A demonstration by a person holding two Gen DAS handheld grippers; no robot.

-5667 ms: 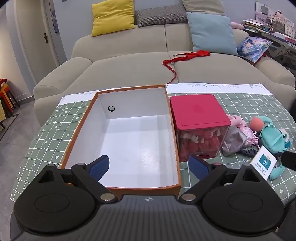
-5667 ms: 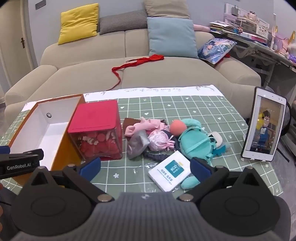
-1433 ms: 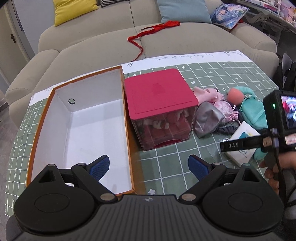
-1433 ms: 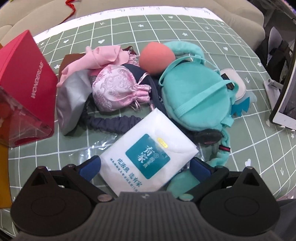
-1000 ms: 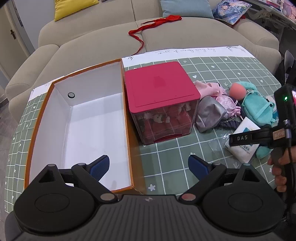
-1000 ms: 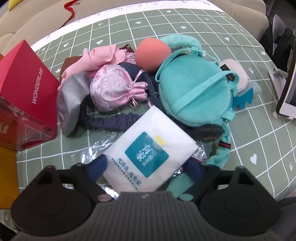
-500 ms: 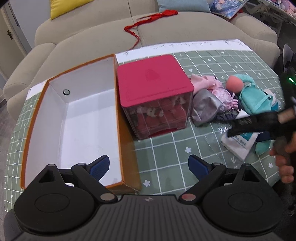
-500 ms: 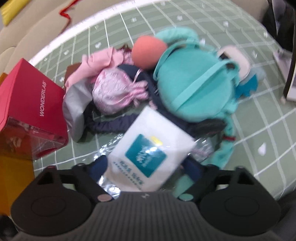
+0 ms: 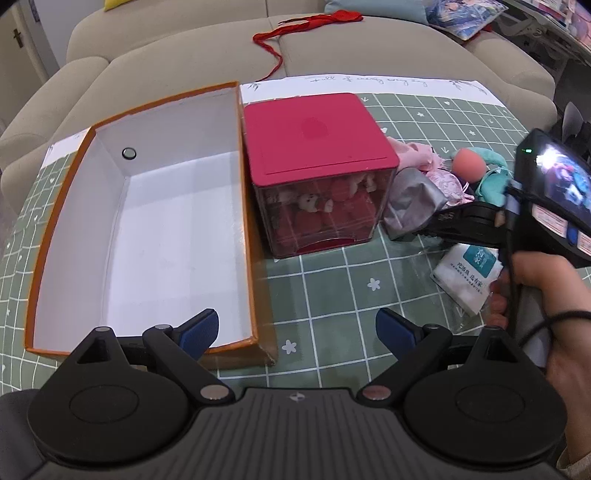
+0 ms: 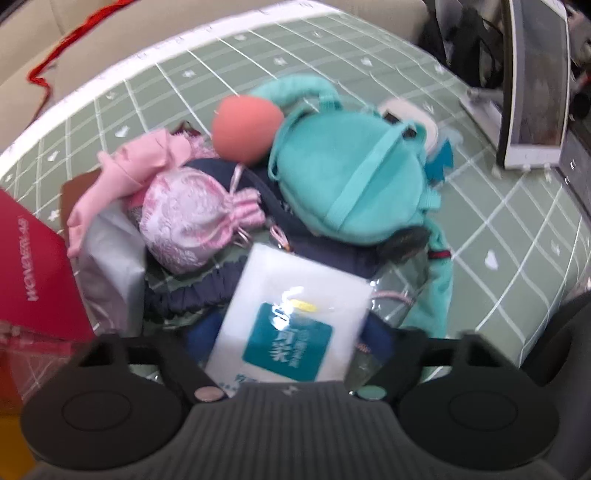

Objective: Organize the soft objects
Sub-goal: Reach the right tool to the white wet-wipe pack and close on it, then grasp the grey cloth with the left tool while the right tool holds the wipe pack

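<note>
A pile of soft things lies on the green checked cloth: a teal plush bag (image 10: 351,184), a coral ball (image 10: 245,127), a pink silk pouch (image 10: 192,218), pink cloth (image 10: 129,166), a grey pouch (image 9: 410,195) and a dark elastic band (image 10: 192,291). My right gripper (image 10: 291,336) is shut on a white tissue pack (image 10: 291,314) with a teal label, held just above the pile; it also shows in the left wrist view (image 9: 469,271). My left gripper (image 9: 295,328) is open and empty by the near end of an open orange box (image 9: 48,236) with a white inside.
A red-lidded clear box (image 9: 317,173) with small plush toys stands between the orange box and the pile. A tablet on a stand (image 10: 535,85) is at the table's right edge. A sofa (image 9: 184,48) with a red ribbon (image 9: 306,26) runs behind the table.
My right gripper has closed on the tissue pack and lifted it off the cloth. My left gripper has drifted back a little and stays open.
</note>
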